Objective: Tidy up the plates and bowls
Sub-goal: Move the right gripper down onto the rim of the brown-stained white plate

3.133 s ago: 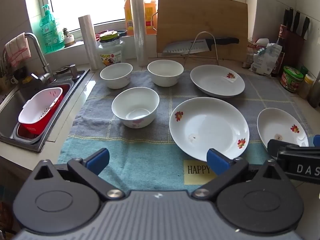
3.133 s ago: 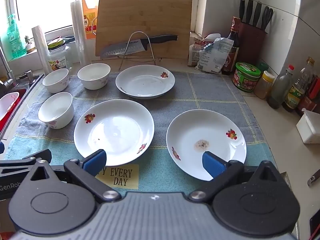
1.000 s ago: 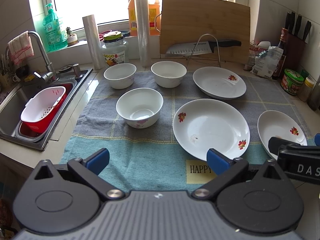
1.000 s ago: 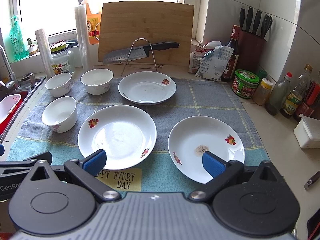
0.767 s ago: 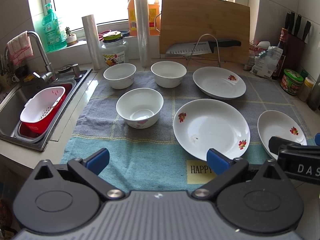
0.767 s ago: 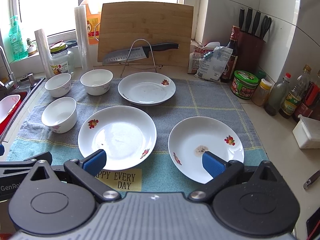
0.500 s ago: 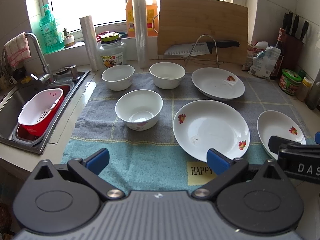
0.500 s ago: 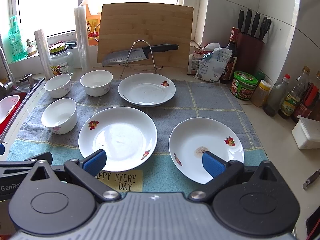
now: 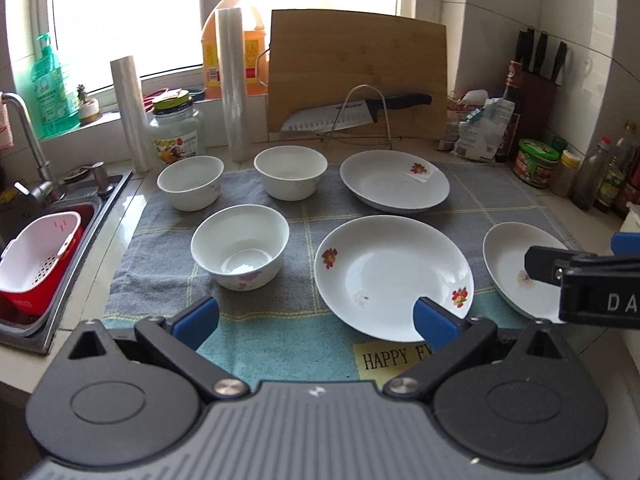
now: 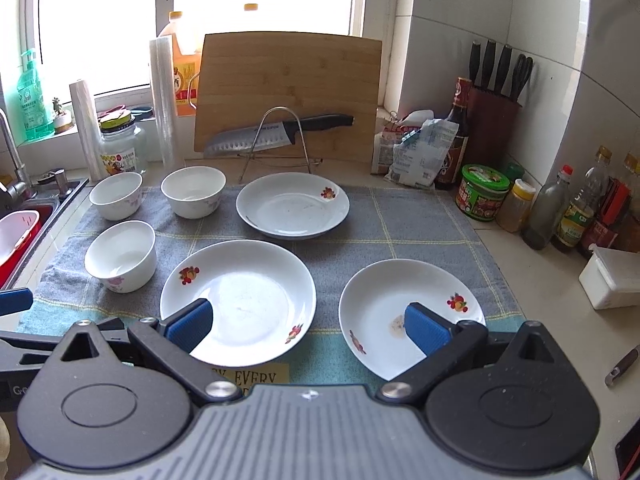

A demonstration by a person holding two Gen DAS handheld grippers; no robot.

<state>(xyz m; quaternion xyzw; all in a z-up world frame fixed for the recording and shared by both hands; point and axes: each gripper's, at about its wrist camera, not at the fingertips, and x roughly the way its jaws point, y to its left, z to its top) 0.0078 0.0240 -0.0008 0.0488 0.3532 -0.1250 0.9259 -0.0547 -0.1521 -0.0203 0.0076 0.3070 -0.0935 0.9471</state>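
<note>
Nothing's really moved, both tools just drifted slightly. Three white ceramic bowls (image 9: 240, 252) sit toward the tabletop's left edge on a grey-blue checked mat (image 9: 308, 220), three white flower-print plates (image 10: 238, 300) to their right. Left tool (image 9: 316, 320) and right tool (image 10: 308, 326) both hover near the front edge, fingers wide apart, holding nothing.

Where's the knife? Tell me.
In the right wrist view the knife rests across a wire stand at the back of the counter, against the cutting board, behind the far plate.
</note>
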